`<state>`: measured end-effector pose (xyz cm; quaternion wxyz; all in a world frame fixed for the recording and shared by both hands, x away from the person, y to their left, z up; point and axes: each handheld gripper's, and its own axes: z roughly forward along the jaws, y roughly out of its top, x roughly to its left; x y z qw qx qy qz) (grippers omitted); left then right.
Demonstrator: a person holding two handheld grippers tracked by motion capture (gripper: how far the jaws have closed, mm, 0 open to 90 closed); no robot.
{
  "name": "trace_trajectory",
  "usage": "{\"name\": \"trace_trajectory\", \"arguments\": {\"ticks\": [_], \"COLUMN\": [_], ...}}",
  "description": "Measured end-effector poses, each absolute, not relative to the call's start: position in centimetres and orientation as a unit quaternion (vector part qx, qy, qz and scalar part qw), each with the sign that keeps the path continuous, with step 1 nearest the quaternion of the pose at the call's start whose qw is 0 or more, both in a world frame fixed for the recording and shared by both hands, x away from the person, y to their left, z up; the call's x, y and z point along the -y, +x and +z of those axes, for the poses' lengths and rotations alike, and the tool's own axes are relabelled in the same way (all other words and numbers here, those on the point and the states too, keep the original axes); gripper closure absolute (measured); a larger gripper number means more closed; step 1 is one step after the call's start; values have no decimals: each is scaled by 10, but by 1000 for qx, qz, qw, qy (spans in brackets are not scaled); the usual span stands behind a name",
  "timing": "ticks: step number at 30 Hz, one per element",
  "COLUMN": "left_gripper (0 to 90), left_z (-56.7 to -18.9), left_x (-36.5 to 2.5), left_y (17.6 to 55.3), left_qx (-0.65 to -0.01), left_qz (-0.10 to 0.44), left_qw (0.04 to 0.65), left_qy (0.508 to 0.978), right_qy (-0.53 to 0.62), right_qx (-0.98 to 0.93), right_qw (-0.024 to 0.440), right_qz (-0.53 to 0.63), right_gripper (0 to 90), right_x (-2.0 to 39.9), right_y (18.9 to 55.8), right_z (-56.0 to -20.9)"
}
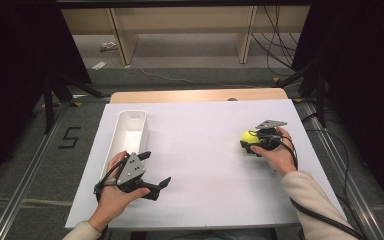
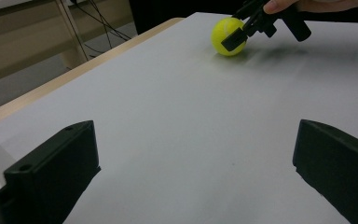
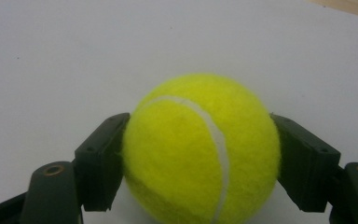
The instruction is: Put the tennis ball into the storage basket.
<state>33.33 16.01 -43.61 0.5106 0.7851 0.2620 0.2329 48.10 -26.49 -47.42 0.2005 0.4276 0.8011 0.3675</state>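
The white bin point(image 1: 128, 131) lies lengthwise at the table's point(image 1: 205, 165) left side, with nothing visible inside. The right gripper point(image 1: 258, 140) clamps the tennis ball point(image 1: 249, 139) on the table's right side. The left gripper point(image 1: 156, 170), jaws wide apart, holds nothing beside the bin.

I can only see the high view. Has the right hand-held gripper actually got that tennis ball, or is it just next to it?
Observer: The right hand-held gripper has it: both pads press the tennis ball at its sides.
Operator: Is the ball off the table?
Observer: In the left gripper view it looks to rest on the white table.
Operator: And the left one?
Observer: The left hand-held gripper stands wide open, nothing between its jaws.
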Motion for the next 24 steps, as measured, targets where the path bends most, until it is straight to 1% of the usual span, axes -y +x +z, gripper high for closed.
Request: {"name": "trace_trajectory", "arguments": {"ticks": [24], "left_gripper": [0], "left_z": [-436], "left_x": [-160], "left_y": [333], "left_qx": [-263], "left_qz": [232], "left_qw": [512], "left_qy": [784], "right_qy": [417], "right_qx": [-793], "right_qw": [208], "right_qz": [393], "right_gripper": [262], "right_x": [260], "right_y": [476], "right_z": [-461]}}
